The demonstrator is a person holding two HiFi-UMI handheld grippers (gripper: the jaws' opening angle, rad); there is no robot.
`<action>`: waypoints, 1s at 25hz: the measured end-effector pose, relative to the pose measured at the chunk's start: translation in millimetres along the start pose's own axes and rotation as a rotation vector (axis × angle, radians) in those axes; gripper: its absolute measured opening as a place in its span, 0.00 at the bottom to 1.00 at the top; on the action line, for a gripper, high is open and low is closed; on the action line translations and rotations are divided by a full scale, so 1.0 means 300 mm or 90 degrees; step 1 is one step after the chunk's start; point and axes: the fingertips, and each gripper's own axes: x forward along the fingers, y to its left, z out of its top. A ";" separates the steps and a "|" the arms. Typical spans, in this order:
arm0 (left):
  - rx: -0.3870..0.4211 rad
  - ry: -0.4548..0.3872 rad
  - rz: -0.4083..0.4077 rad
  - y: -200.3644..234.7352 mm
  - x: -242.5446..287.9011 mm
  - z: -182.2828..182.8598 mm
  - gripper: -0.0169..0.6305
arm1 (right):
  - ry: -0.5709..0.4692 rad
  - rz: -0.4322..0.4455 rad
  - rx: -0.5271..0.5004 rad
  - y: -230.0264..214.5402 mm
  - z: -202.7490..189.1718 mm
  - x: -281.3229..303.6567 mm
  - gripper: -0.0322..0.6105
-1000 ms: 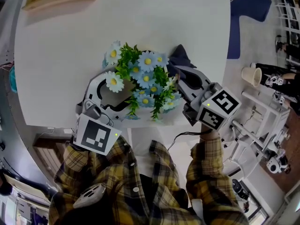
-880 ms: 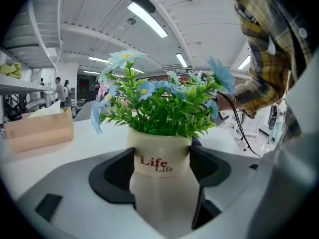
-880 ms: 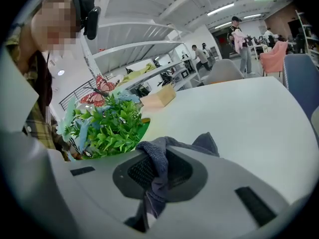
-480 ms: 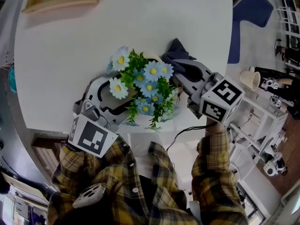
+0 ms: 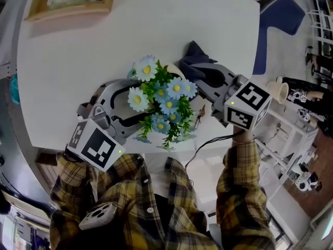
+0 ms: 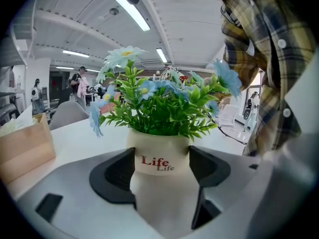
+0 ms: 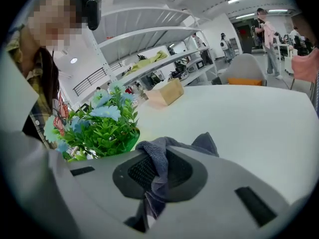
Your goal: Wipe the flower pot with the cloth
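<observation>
Pot (image 6: 158, 169): cream, with "Life" printed in red on its side. It stands upright between the jaws of the left gripper, over the near edge of the surface and close to the person's body. From the head view the flowers hide nearly all of it, so it is not clear whether its base touches the surface.
Flowers (image 5: 162, 99): a bunch of pale blue daisies with yellow centres and green leaves that fills the pot and spreads wider than its rim.
Left gripper (image 5: 140, 100): its jaws are closed against the pot, one dark pad on each side, just below the printed word. Its marker cube (image 5: 97, 148) sits at the person's end.
Right gripper (image 7: 152, 176): its jaws are pinched together on the cloth. It is on the right side of the flowers, angled in toward them.
Cloth (image 5: 195, 53): dark grey-blue and bunched. A fold sticks up out of the right jaws and a loose corner points away from the person. It is just beside the flowers, but no view shows whether it touches the pot.
Surface (image 5: 78, 61): white and rounded, bare around the pot.
Tray (image 5: 106, 1): wooden, at the far left corner of the surface, well apart from the pot, with something pale inside it.
Person: yellow plaid sleeves (image 5: 237, 186) run from both grippers back toward the bottom of the head view.
Chair (image 5: 281, 14): blue, beyond the right edge of the surface.
</observation>
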 end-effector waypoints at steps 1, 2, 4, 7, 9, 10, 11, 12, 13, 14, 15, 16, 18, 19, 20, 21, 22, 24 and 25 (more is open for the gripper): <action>0.004 0.003 -0.008 -0.006 0.009 -0.013 0.57 | 0.004 0.005 -0.006 -0.006 -0.010 0.008 0.07; 0.009 0.006 -0.017 -0.010 0.022 -0.023 0.56 | 0.008 0.012 -0.013 -0.015 -0.020 0.011 0.07; 0.021 0.013 -0.034 -0.012 0.044 -0.026 0.53 | 0.016 0.027 -0.024 -0.035 -0.029 0.009 0.07; 0.035 0.017 -0.050 -0.029 0.048 -0.036 0.50 | 0.027 0.051 -0.038 -0.029 -0.037 0.018 0.07; 0.038 0.014 -0.053 -0.049 0.042 -0.073 0.49 | 0.038 0.059 -0.049 -0.013 -0.058 0.052 0.07; 0.037 0.013 -0.052 -0.052 0.040 -0.089 0.49 | 0.044 0.061 -0.054 -0.010 -0.064 0.069 0.07; 0.037 0.012 -0.051 -0.049 0.038 -0.095 0.49 | 0.049 0.063 -0.058 -0.010 -0.061 0.080 0.07; 0.037 0.013 -0.049 -0.041 0.034 -0.086 0.49 | 0.052 0.064 -0.059 -0.012 -0.047 0.080 0.07; 0.038 0.015 -0.047 -0.030 0.029 -0.065 0.49 | 0.052 0.066 -0.060 -0.014 -0.025 0.071 0.07; 0.039 0.016 -0.045 -0.019 0.021 -0.041 0.49 | 0.050 0.067 -0.060 -0.014 -0.001 0.058 0.07; 0.038 0.019 -0.043 -0.010 0.014 -0.022 0.49 | 0.047 0.067 -0.061 -0.014 0.020 0.047 0.07; 0.034 0.023 -0.040 -0.004 0.008 -0.013 0.49 | 0.044 0.065 -0.061 -0.014 0.035 0.040 0.07; 0.017 0.036 -0.029 -0.001 0.002 -0.031 0.50 | 0.039 0.060 -0.060 -0.020 0.041 0.041 0.07; 0.003 0.039 -0.018 -0.005 0.003 -0.046 0.50 | 0.038 0.058 -0.060 -0.027 0.035 0.044 0.07; -0.014 0.038 -0.002 -0.011 0.008 -0.059 0.50 | 0.037 0.056 -0.060 -0.037 0.024 0.043 0.07; -0.031 0.033 0.021 -0.018 0.017 -0.068 0.50 | 0.037 0.055 -0.059 -0.049 0.013 0.040 0.07; -0.048 0.028 0.053 -0.025 0.025 -0.076 0.50 | 0.037 0.054 -0.059 -0.060 0.003 0.034 0.07; -0.080 0.022 0.131 -0.043 0.037 -0.088 0.50 | 0.038 0.050 -0.062 -0.073 -0.006 0.023 0.07; -0.102 0.017 0.164 -0.058 0.039 -0.090 0.50 | 0.038 0.048 -0.063 -0.074 -0.006 0.020 0.07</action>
